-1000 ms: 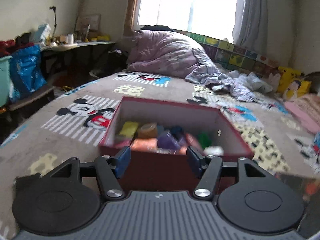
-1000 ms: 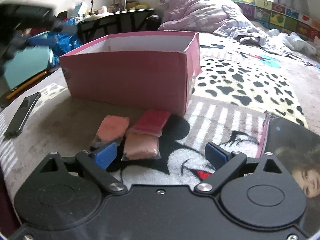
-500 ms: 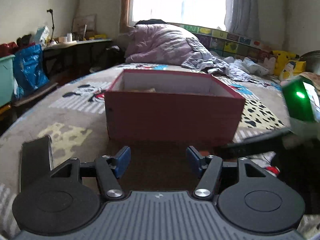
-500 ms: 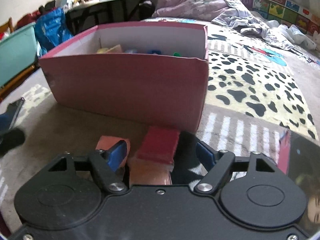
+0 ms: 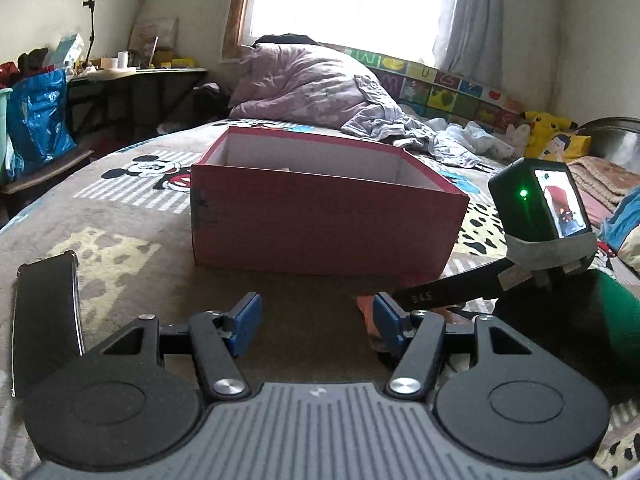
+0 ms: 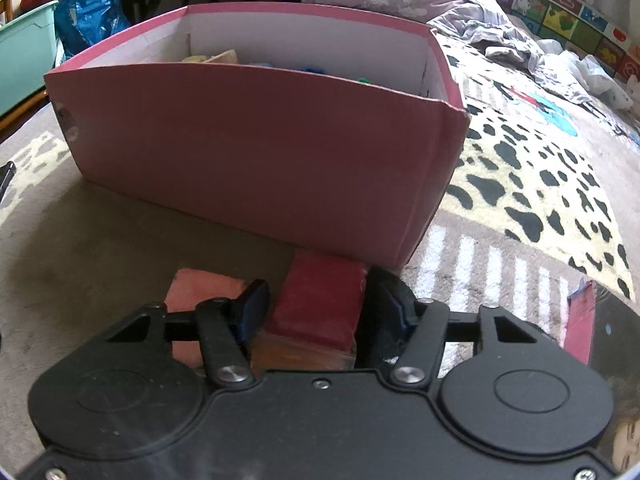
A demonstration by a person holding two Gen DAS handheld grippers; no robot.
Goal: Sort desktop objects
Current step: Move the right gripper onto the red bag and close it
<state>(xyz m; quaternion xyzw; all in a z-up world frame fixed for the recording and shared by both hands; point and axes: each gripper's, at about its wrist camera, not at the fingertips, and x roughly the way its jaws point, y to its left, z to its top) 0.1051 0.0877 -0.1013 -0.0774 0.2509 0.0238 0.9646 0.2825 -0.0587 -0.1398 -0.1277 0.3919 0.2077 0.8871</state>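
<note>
A pink cardboard box [image 6: 256,136] [image 5: 320,224] stands on the patterned blanket, with several small items inside. In front of it lie a dark red packet [image 6: 320,304], an orange packet [image 6: 304,354] under it, and a salmon packet [image 6: 196,292] to the left. My right gripper [image 6: 320,312] is open, low over the blanket, its fingers on either side of the red packet. My left gripper [image 5: 316,320] is open and empty, low in front of the box. The right gripper's body with a screen [image 5: 544,208] shows at the right of the left wrist view.
A black phone [image 5: 44,312] lies on the blanket at the left. A magazine [image 6: 600,360] lies at the right. Bedding is piled behind the box [image 5: 312,80]. A desk and blue bag [image 5: 36,120] stand at the far left.
My right gripper moved forward and down so its fingers now straddle the red packet. My left gripper dropped from above the box to low in front of it.
</note>
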